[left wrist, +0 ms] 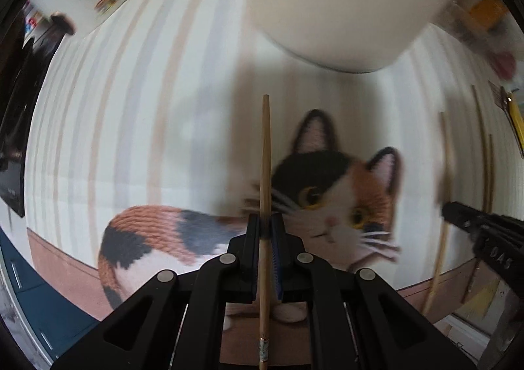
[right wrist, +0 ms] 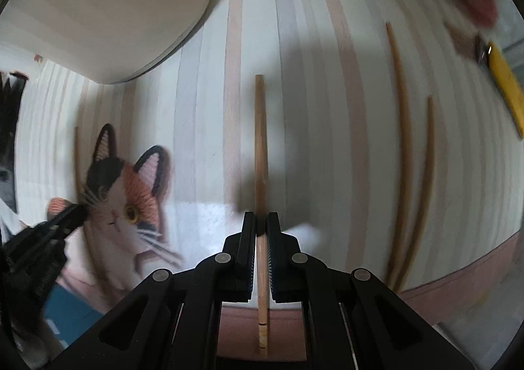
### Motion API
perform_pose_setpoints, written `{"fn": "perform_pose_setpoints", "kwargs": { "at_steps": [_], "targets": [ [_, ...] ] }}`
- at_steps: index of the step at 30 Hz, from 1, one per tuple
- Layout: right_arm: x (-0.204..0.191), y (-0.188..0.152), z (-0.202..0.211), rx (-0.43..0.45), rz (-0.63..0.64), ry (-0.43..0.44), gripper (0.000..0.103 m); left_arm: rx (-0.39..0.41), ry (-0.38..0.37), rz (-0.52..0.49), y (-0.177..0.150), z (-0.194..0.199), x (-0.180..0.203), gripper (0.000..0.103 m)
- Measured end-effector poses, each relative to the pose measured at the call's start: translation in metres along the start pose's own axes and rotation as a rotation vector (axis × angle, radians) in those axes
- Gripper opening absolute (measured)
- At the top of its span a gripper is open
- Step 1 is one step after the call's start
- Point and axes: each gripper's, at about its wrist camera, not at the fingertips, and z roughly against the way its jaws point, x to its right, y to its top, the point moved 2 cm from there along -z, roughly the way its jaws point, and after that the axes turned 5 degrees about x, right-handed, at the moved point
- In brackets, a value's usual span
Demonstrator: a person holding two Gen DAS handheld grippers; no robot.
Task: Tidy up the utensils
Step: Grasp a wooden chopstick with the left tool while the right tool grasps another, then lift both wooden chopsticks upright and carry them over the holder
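Over the striped cream-and-pink tablecloth (left wrist: pixel 137 101) with its woven calico cat picture (left wrist: pixel 327 199), I held 1 thin wooden chopstick in each gripper. My left gripper (left wrist: pixel 266 226) was closed tight on a tapered wooden chopstick (left wrist: pixel 266 154), whose free end pointed ahead toward the large white rounded container (left wrist: pixel 344 9) standing on the cloth beyond it. My right gripper (right wrist: pixel 261 226) was likewise pinched shut on a second wooden chopstick (right wrist: pixel 260 140), also pointing forward, with the same white container up and to its left in that view. Both views were blurred, so I judged both hands were in motion, though I could not tell which way. To the right of my right gripper, 2 more loose wooden chopsticks (right wrist: pixel 401 127) lay side by side on the cloth, untouched, and a yellow object (right wrist: pixel 506 85) sat near the far right edge. By my reckoning the job was partway along: 2 sticks were lifted but not yet delivered, and at least 2 remained to collect. I could not see inside the container to say what it already held.
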Motion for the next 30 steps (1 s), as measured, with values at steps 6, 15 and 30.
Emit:
{"fn": "perform_pose_setpoints", "kwargs": {
  "at_steps": [6,15,30],
  "targets": [
    [0.000,0.002,0.002,-0.009,0.000,-0.003,0.007,-0.001,0.019,-0.052,0.006,-0.008,0.011,0.005],
    [-0.005,0.012,-0.005,0.001,0.002,-0.022,0.007,0.003,0.021,-0.064,0.008,-0.011,0.014,0.005],
    [-0.016,0.013,0.028,0.154,0.003,0.003,0.007,0.156,0.010,-0.030,0.024,0.046,0.005,0.004]
  ]
}}
